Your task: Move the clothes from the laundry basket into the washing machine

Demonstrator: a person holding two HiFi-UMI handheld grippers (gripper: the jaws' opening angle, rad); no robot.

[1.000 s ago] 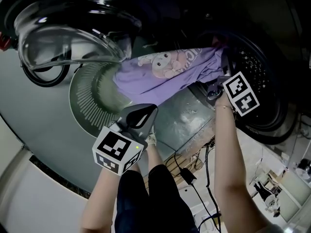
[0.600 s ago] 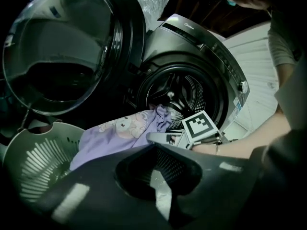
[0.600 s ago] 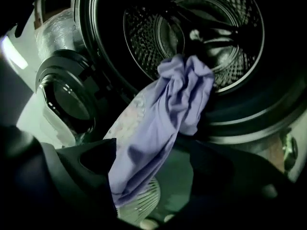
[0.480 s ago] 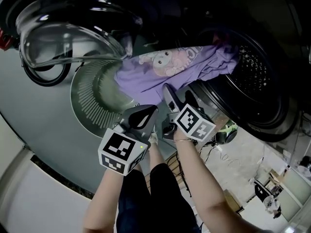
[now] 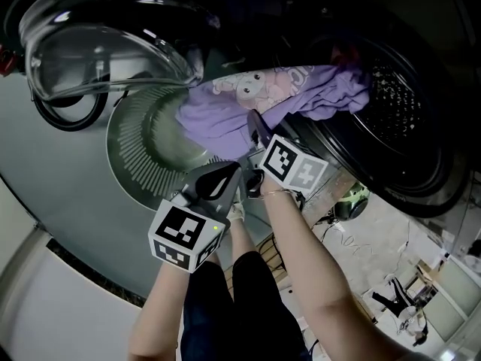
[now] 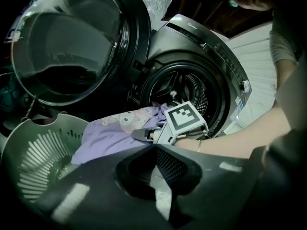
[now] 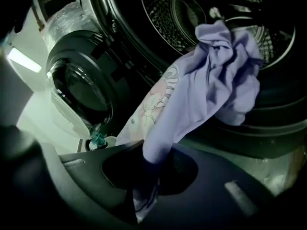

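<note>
At the left stands the laundry basket [image 5: 139,153], and one end of the purple shirt [image 5: 252,96] lies over its rim. My left gripper [image 5: 224,177] hangs just below this end, its jaws pressed together with nothing between them. The shirt stretches to the right like a bridge, and its bunched far end already hangs inside the washing machine drum [image 5: 402,100]. My right gripper [image 5: 255,130] pinches a fold near the shirt's middle. I judge the cloth light, soft and limp, so it will sag and slide. The best hold is a thick gathered fold, not a thin edge.
</note>
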